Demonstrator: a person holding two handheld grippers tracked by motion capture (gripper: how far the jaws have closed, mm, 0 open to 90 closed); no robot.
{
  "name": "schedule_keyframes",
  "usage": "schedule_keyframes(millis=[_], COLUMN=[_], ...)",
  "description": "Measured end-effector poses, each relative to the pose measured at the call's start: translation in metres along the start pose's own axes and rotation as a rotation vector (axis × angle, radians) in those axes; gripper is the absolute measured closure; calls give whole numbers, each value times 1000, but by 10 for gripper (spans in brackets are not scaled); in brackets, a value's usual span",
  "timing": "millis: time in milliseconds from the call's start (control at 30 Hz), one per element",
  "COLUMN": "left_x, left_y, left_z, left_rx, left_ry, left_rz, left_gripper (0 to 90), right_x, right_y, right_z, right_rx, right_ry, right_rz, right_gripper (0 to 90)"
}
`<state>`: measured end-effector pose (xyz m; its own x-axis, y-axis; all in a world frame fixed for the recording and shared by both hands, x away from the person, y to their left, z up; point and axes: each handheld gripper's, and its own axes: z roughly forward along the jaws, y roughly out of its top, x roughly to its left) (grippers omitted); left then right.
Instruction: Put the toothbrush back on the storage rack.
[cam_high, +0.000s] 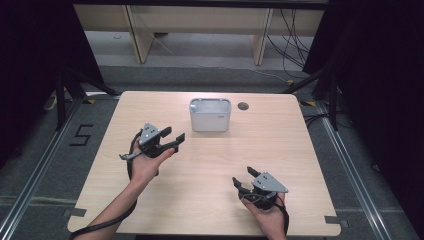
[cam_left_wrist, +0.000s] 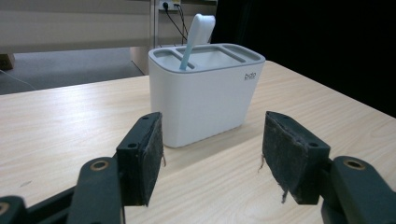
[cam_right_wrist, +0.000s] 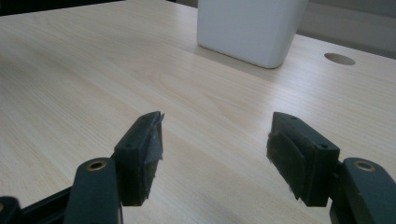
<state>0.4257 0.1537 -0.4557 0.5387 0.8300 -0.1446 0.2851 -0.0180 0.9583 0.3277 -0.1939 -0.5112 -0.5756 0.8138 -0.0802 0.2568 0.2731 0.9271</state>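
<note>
Standing a little above the centre of the high view, the white holder sits on the counter with its compartments open to the top. In the left gripper view the same holder takes the middle of the frame, and a pale blue toothbrush leans in its left slot, head up and tilted to the right, probably because the slot is wider than the handle. The other compartments look empty from here.

To the lower left of the holder, near it but not touching, the left gripper is held above the counter and points toward it. Its jaws are spread wide with nothing between them, and in its own view they frame the holder, so I judge that this hand is lining up for the holder or the toothbrush.

Further out, at the lower right of the high view, the right gripper rests low, close to the person's edge and well apart from the holder. Its jaws are also spread and empty; it seems to be only waiting. A small round hole lies in the counter just right of the holder, likely for cables.
</note>
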Motion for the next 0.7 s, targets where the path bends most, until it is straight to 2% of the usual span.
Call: schedule_keyframes(millis=[67,100,133,167,200,233,300,433,500,600,700], left_x=[0,1,1,1,1,1,0,-1,-3,-3,-2], left_y=[-3,-5,-7,-9,-11,-13,-17,-27,-31,-40,-49], left_z=[-4,-7,-9,-11,-12,-14,-17,-24,-28,-34,-40], left_rx=[1,2,3,3,4,5,7,5,9,17,27], left_ry=[5,7,8,6,3,-1,-2,-7,-1,0,-1], left_rz=[0,4,6,7,3,2,0,8,16,26,14], left_gripper=[376,376,376,376,376,376,376,376,376,376,376], right_x=[-1,0,-1,-1,1,2,0,2,0,0,1], right_y=[0,0,0,0,0,0,0,0,0,0,0], right_z=[0,0,0,1,0,0,0,0,0,0,0], right_rx=[-7,-4,-8,-6,18,21,7,21,0,-4,-1], right_ry=[-2,-1,-3,-2,20,23,7,19,2,-5,2], right_rz=[-12,2,-20,-18,14,17,-10,18,-7,-11,-1], right_gripper=[361,361,361,361,361,361,361,361,361,361,361])
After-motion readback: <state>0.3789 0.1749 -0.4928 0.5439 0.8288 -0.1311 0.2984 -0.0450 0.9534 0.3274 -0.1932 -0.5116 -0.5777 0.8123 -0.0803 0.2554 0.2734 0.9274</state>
